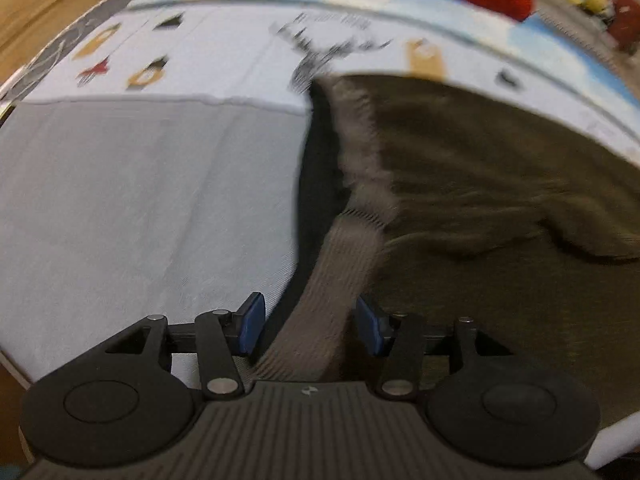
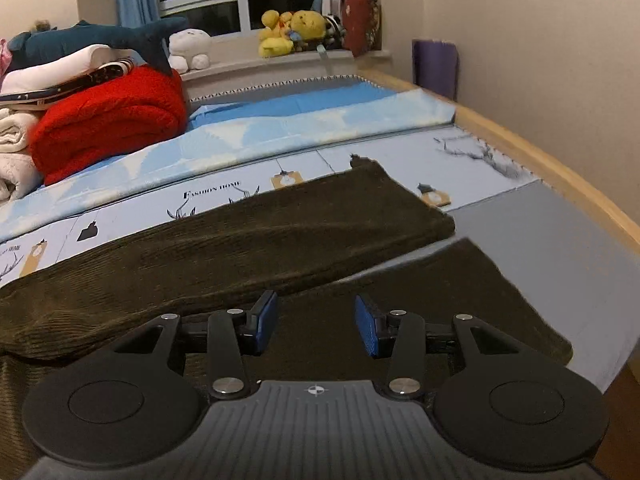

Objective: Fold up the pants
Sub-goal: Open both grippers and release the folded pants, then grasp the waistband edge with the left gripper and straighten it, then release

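Dark olive corduroy pants (image 2: 248,236) lie spread on the bed, both legs reaching toward the far right. In the left wrist view the pants (image 1: 500,200) fill the right half, with the grey ribbed waistband (image 1: 340,264) running between my left gripper's (image 1: 310,324) blue pads. The jaws stand apart around the band; whether they pinch it is unclear. My right gripper (image 2: 316,326) is open and empty, just above the near pant leg (image 2: 460,304).
The bed has a light blue printed sheet (image 2: 240,148) and a grey sheet part (image 1: 140,208). A red folded blanket (image 2: 108,120), white bedding and plush toys (image 2: 292,30) sit at the far side. A wooden bed rail (image 2: 560,176) runs along the right.
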The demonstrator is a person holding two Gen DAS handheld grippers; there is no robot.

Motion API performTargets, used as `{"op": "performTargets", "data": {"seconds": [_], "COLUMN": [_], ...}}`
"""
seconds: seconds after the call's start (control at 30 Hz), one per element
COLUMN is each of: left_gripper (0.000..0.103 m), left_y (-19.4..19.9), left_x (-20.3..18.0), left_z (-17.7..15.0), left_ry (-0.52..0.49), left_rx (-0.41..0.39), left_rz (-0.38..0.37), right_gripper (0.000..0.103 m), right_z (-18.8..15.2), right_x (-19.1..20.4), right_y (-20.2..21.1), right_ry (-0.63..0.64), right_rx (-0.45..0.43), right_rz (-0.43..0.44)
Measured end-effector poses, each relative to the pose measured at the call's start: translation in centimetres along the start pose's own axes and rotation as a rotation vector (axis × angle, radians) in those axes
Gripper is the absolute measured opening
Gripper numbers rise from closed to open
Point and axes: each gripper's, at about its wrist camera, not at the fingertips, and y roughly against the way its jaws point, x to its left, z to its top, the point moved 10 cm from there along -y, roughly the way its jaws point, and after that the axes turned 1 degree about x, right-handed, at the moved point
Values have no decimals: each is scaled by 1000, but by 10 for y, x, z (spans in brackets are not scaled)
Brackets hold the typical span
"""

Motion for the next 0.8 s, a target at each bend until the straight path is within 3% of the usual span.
{"op": "performTargets", "data": {"seconds": [0.1,0.27,0.33,0.37,0.4,0.47,0.53,0.57,0.67,0.73,0.8], "left_gripper": [72,77,72,50,38,33,28,12,12,15,21], "left_y": [-8,-19,-20,-21,-20,-17,-14,-12,-9,-2,11], "left_x": [7,6,4,2,-2,-6,-2,3,17,13,7], "left_z": [0,-4,-5,-6,-6,-5,-5,-4,-4,-3,3], "left_ry": [24,-61,-85,-88,-91,-151,-144,-119,-52,-74,-114], "left_rx": [27,54,49,55,59,40,29,28,30,15,-52], "left_rz": [4,12,1,-26,-57,-36,-21,-11,-18,-5,15], "right_gripper": [45,45,44,44,44,44,44,44,44,44,44], "right_z": [17,10,5,7,8,3,1,1,-1,-1,-4], "right_x": [-3,-25,-32,-33,-34,-35,-34,-33,-28,-25,-20], "right_y": [7,-8,-19,-20,-21,-27,-30,-31,-34,-36,-37], "right_ry": [80,114,59,30,17,17,5,-2,10,34,62], "right_rx": [-38,-37,17,6,7,33,50,54,61,66,73], "right_rz": [5,-33,-32,-27,-28,-38,-38,-35,-37,-35,-28]}}
